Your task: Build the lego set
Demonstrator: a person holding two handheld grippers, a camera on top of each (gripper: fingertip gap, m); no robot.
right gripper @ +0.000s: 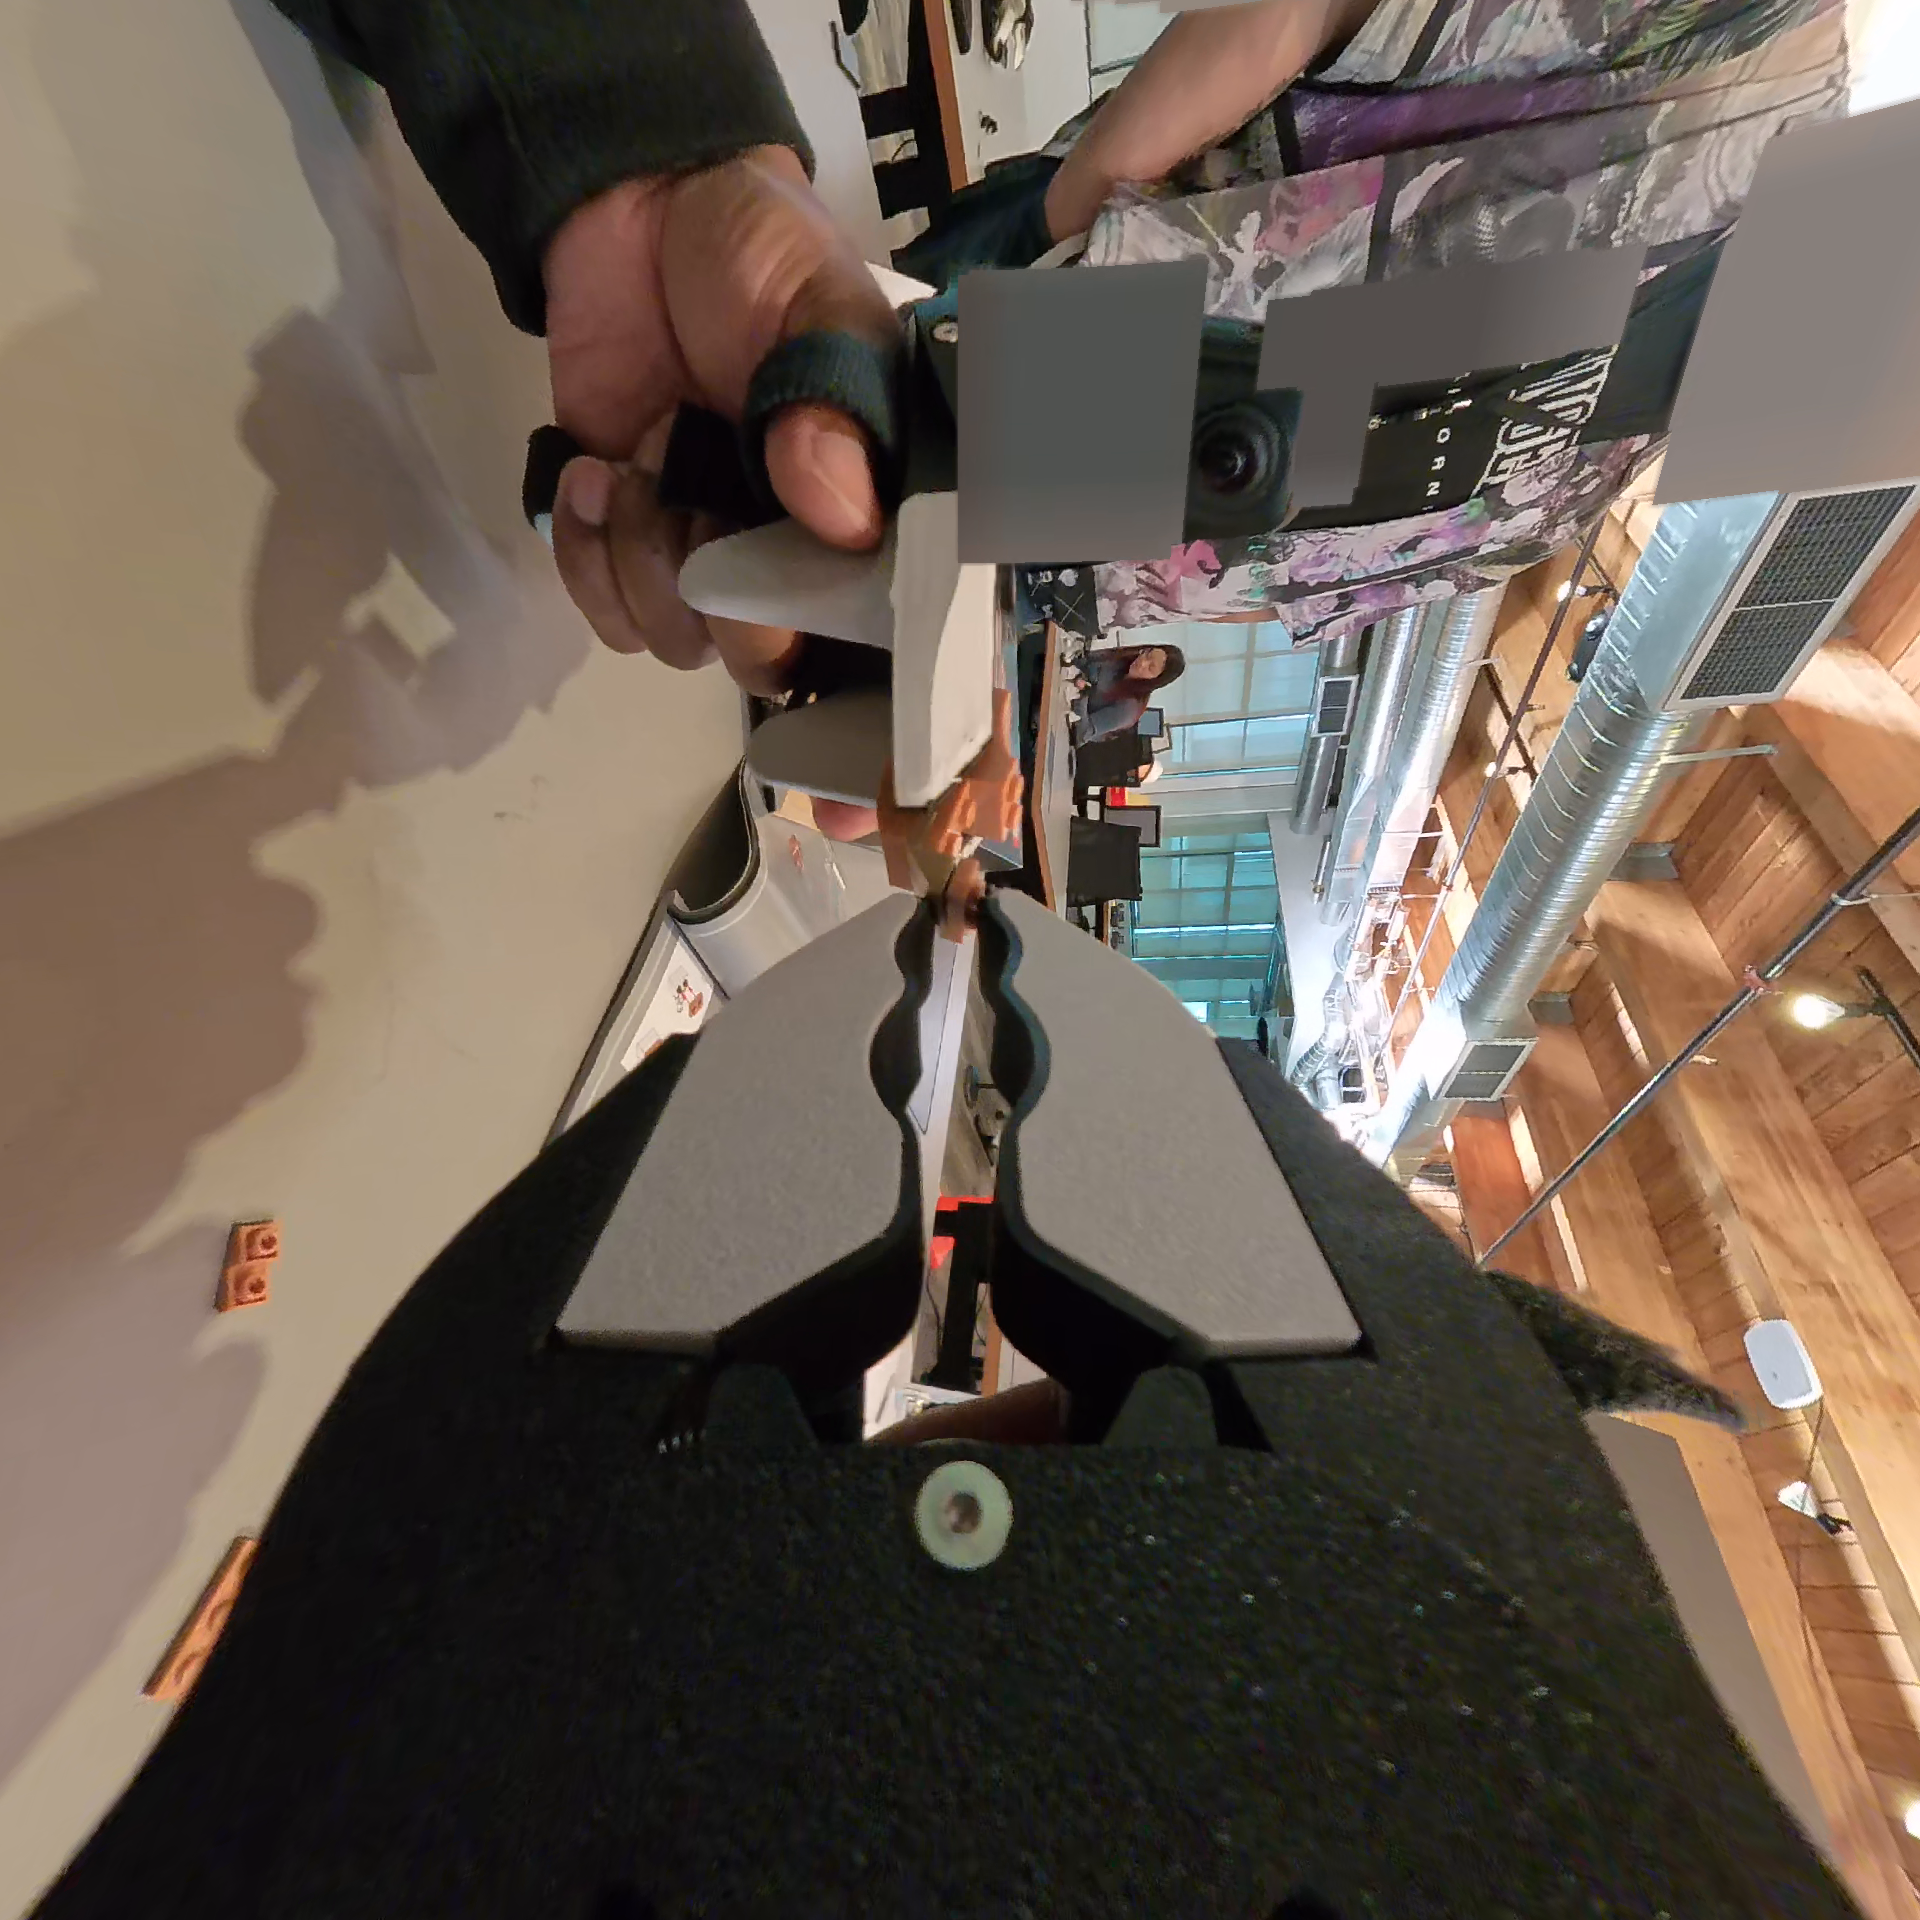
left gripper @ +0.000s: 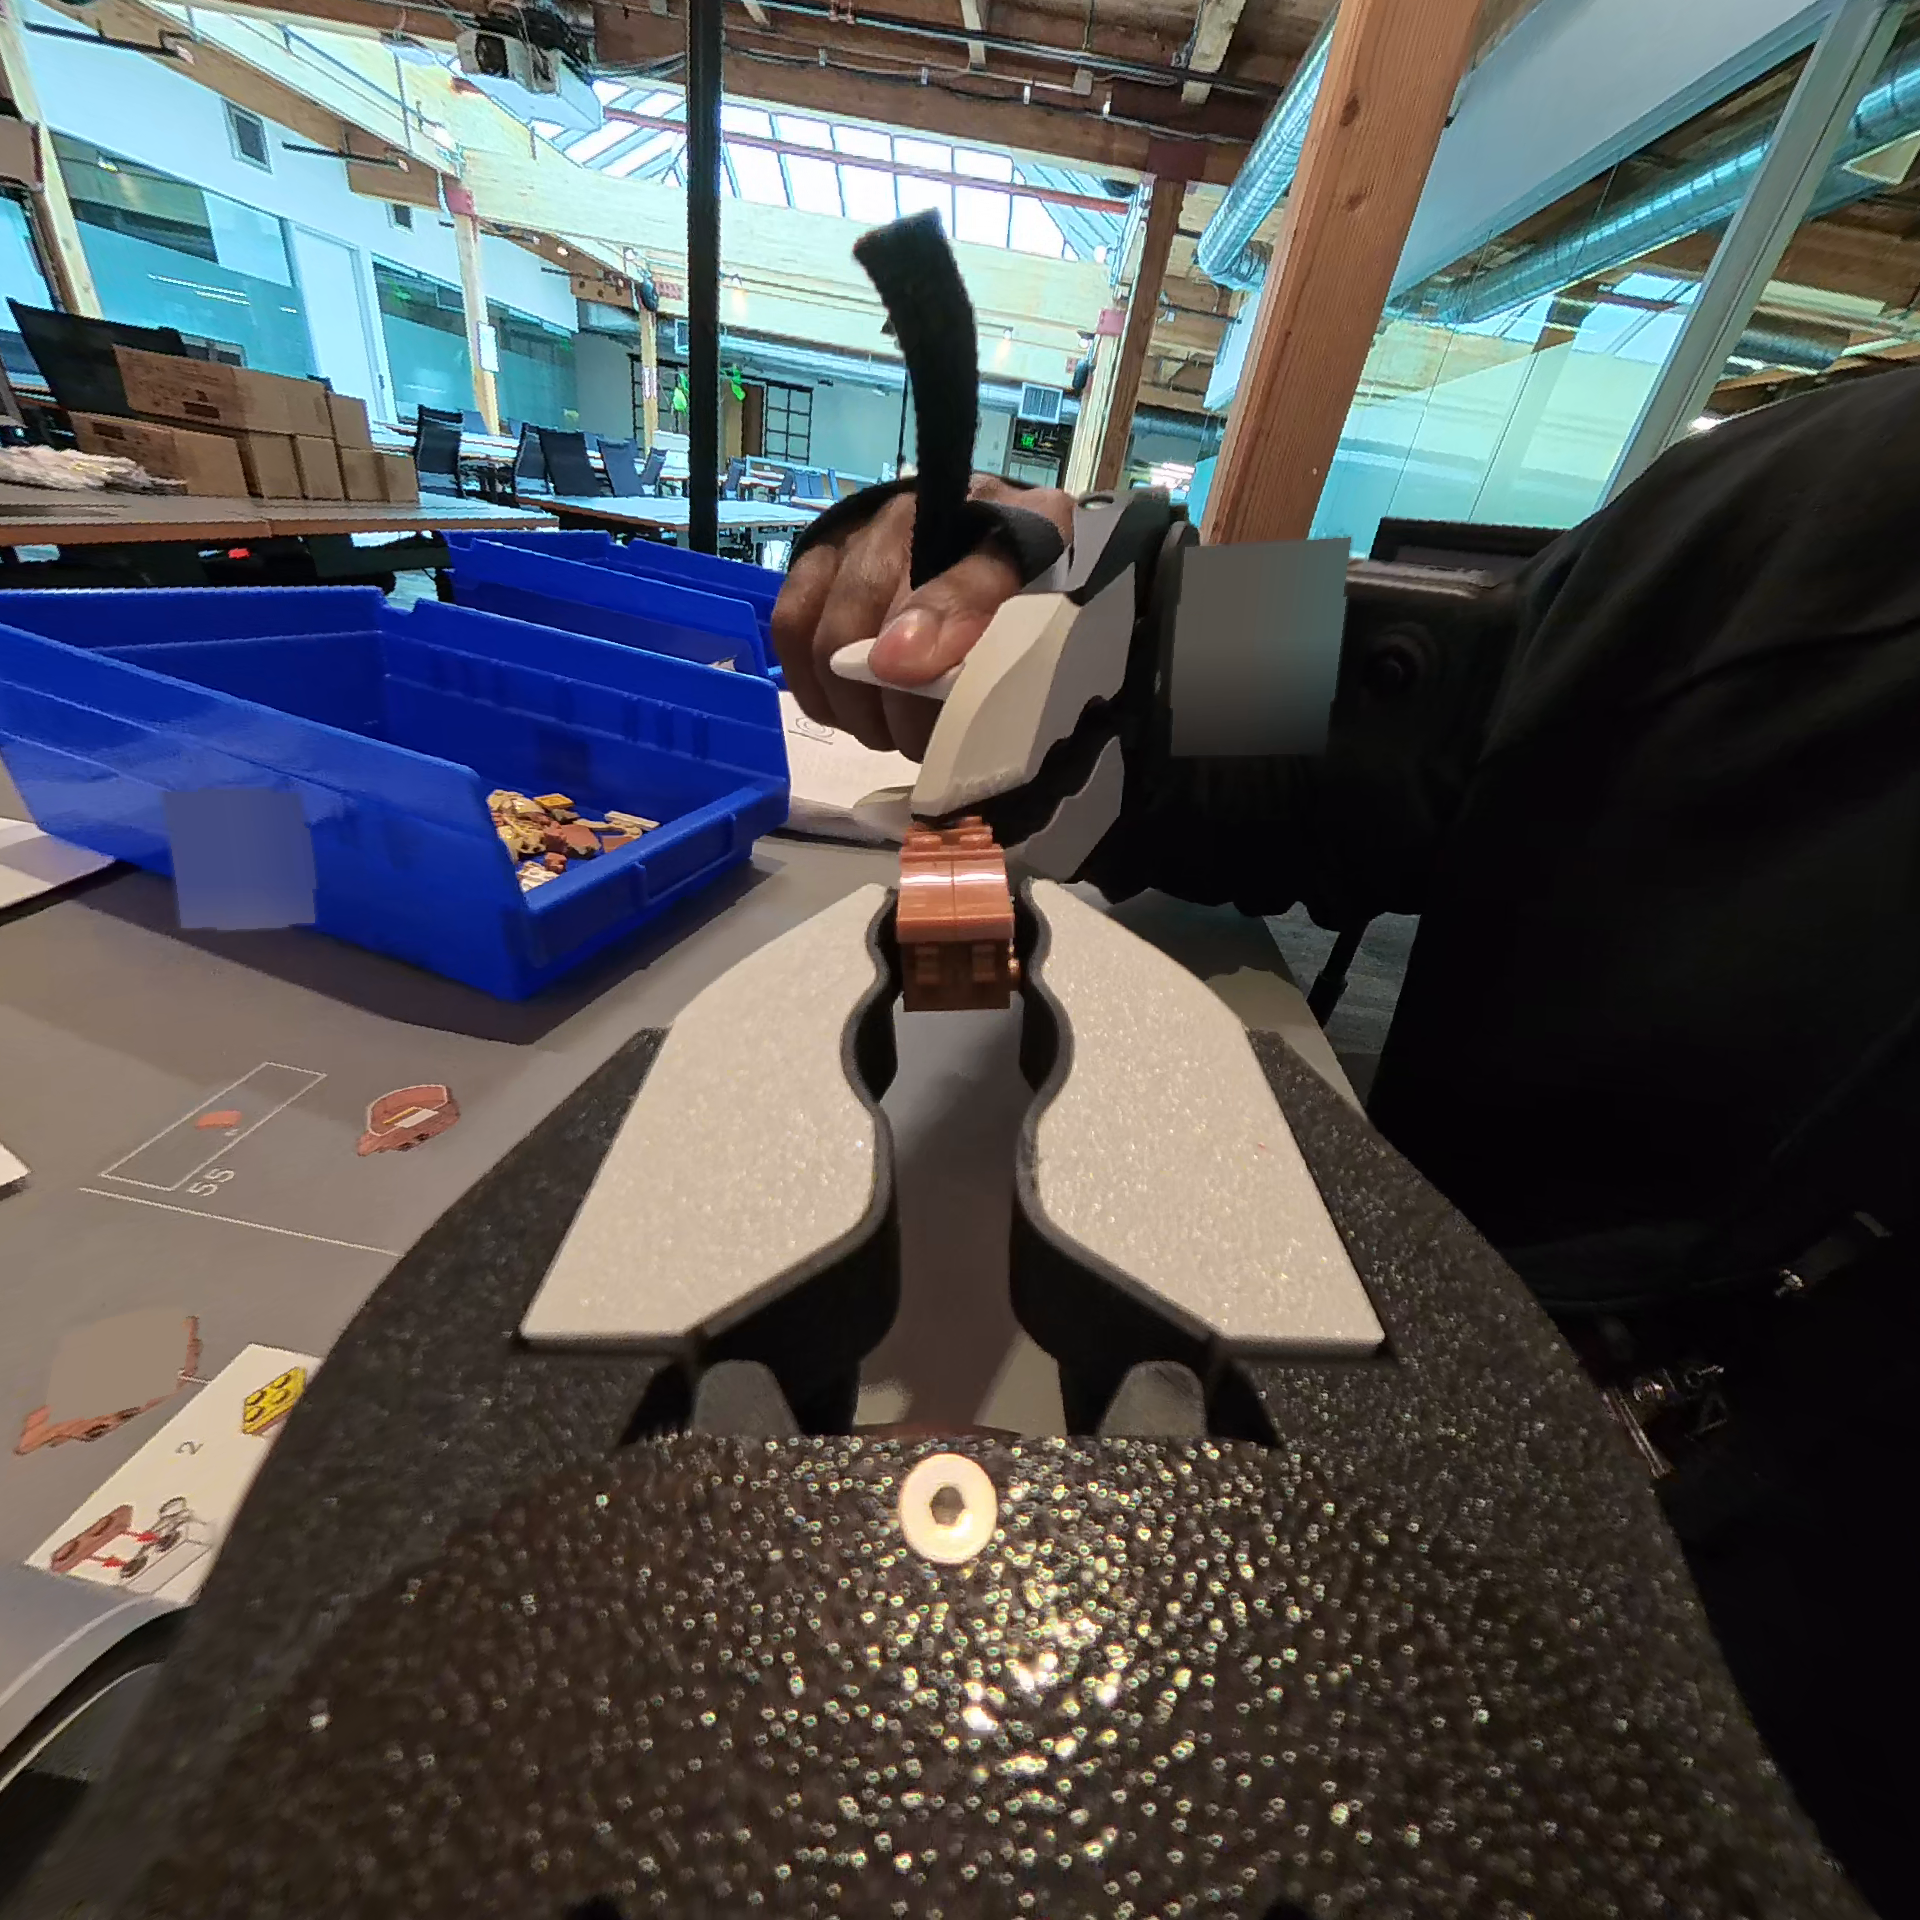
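While the left gripper (left gripper: 956,935) pinches a brown brick block (left gripper: 954,914) above the worktop (left gripper: 312,1039), the right gripper (right gripper: 961,914), from twelve o'clock, nips a small brown piece (right gripper: 961,909) at the block's end; light, rigid, probably slick, best gripped on flat sides.

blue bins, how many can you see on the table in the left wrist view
2. One blue bin sits near the table's left side with small brown and tan pieces in its front corner; a second blue bin stands behind it. Others may be hidden behind the hand.
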